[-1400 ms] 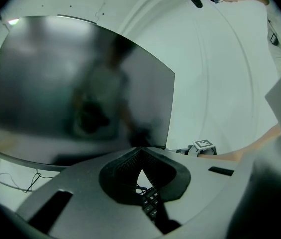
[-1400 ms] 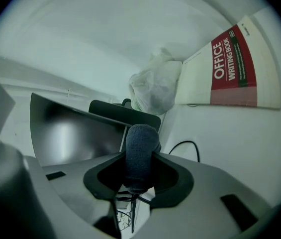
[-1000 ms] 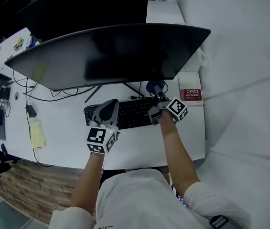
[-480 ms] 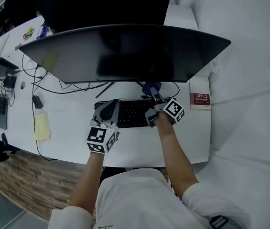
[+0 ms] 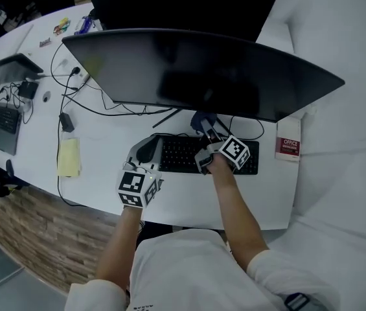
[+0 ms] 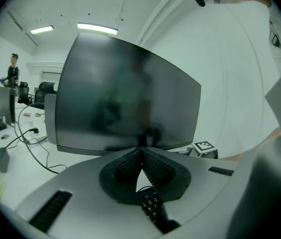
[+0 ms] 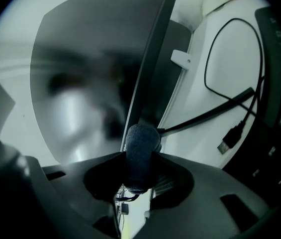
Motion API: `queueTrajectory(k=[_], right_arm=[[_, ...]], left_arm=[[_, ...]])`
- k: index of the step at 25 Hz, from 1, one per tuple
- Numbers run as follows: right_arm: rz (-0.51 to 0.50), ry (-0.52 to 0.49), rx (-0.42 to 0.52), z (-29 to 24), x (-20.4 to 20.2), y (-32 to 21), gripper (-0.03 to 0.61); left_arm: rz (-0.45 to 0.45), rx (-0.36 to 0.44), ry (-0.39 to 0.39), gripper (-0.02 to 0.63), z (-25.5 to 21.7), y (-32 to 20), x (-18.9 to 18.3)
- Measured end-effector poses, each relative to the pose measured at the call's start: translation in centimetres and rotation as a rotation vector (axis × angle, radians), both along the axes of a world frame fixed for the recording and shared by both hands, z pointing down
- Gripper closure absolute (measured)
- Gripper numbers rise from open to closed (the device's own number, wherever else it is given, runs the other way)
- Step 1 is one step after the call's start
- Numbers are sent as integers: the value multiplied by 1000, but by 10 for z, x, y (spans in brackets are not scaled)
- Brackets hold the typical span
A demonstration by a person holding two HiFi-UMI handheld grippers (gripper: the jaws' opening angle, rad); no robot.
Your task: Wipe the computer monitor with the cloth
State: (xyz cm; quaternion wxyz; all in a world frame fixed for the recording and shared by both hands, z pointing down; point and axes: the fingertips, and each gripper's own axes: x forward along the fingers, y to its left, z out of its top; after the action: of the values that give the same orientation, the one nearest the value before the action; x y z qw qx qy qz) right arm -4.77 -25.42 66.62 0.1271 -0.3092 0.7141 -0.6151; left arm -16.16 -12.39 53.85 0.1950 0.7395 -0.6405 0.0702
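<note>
On a white desk (image 5: pixel 105 164), the left gripper (image 5: pixel 145 151), jaws pressed together and empty, hangs over the keyboard's (image 5: pixel 184 155) left end. Further right, the right gripper (image 5: pixel 210 133) pinches a dark blue cloth (image 5: pixel 201 118) just below the curved monitor's (image 5: pixel 202 76) lower edge.

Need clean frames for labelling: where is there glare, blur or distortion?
Head view: dim, wide-angle bending at the edges. Left gripper view: fisheye, black corners, smeared reflections on the monitor. Right gripper view: pale glare on the monitor, cloth close and soft.

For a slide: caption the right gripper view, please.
Right gripper, shut on a dark cloth, faces the monitor edge; cables beside it.
</note>
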Motion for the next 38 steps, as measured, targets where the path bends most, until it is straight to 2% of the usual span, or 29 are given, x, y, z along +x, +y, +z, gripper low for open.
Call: queueTrajectory(k=[16,24,38], right_arm=[[-83,-21,-5,5,-101,29,443],[-99,-38,-19,5,-139,40,443],[-147,-79,-41,5,-229,66,443]], left_arm=[[-53,-8,5,609,11,21,-85],[-48,-7,10,609,12,17,-113],[-64,-6,18,609,19,30,-169]])
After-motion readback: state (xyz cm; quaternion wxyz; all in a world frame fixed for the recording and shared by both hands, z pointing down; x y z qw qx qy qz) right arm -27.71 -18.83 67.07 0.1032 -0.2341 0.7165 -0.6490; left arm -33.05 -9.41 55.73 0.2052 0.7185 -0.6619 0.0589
